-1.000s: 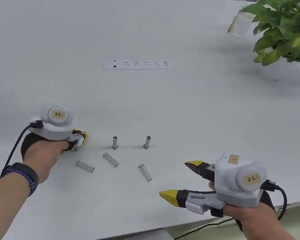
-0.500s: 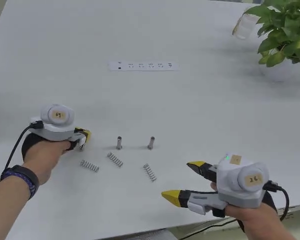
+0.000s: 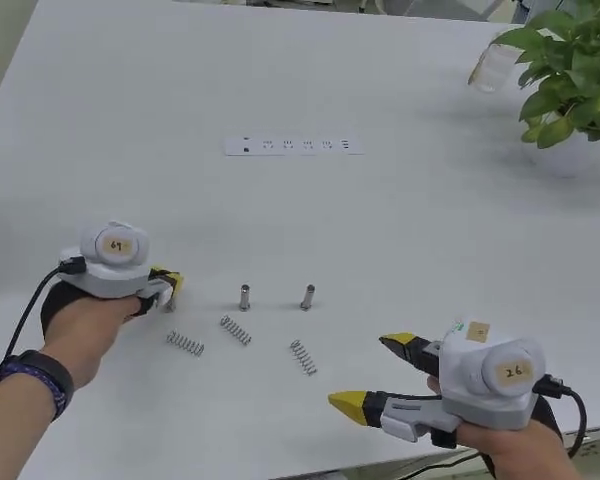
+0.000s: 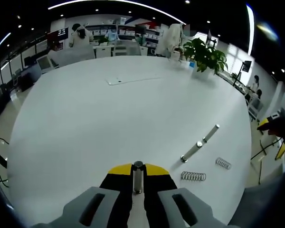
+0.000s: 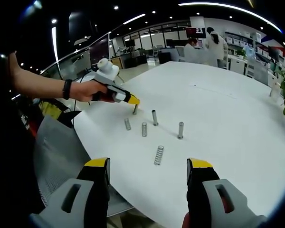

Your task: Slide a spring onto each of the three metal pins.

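Along the near edge of the white table (image 3: 400, 230), very little is changing. Over the last second the whole head view is sliding, which I am reading as the headset moving, while the pins and springs are keeping their places relative to one another. The left spring (image 3: 185, 344), middle spring (image 3: 235, 330) and right spring (image 3: 302, 356) are lying flat just in front of the pins. None is sitting on a pin, so I am judging the task to be barely starting.

My left gripper (image 3: 169, 287) is staying put, its jaws closed to a narrow gap on the left pin (image 4: 138, 176). That pin appears to be standing upright on the table, to the left of the middle pin (image 3: 244, 296) and right pin (image 3: 308, 296). Those two are standing free, apart from both grippers.

My right gripper (image 3: 365, 372) is hovering near the table's front edge, to the right of the springs, with its jaws spread wide and holding nothing. The right spring is lying nearest to it, so I am expecting that one to be my first pick.
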`<action>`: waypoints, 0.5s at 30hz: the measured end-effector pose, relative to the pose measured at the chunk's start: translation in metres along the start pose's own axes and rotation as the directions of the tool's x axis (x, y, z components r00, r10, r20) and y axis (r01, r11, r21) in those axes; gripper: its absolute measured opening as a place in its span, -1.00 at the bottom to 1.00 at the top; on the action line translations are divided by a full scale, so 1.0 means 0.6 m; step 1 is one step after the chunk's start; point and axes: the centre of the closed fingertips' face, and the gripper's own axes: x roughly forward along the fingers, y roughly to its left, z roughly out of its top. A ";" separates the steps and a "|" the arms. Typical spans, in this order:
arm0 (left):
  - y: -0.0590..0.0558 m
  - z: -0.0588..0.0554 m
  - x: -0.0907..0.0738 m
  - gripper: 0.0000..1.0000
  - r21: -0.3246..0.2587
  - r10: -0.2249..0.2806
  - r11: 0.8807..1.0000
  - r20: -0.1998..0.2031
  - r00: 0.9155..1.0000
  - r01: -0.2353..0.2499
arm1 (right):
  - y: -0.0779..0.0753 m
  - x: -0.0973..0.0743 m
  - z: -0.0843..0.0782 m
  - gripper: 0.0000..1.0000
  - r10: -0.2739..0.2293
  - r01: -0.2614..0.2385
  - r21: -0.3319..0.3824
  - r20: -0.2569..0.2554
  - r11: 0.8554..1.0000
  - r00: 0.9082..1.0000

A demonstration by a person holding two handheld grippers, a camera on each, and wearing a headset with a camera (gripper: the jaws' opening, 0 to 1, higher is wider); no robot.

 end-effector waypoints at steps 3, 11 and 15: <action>0.002 -0.001 -0.005 -1.00 -0.003 0.005 1.000 0.001 1.000 -0.005 | 0.002 0.000 0.000 0.28 0.001 -0.001 -0.001 0.001 1.000 1.000; -0.002 -0.008 -0.020 -1.00 -0.004 0.011 1.000 0.010 1.000 -0.011 | 0.004 0.000 -0.002 0.29 0.000 0.000 0.001 0.007 1.000 1.000; -0.004 -0.014 -0.025 -1.00 -0.001 0.012 1.000 0.010 1.000 -0.012 | 0.005 0.002 -0.004 0.29 0.002 -0.002 0.002 0.008 1.000 1.000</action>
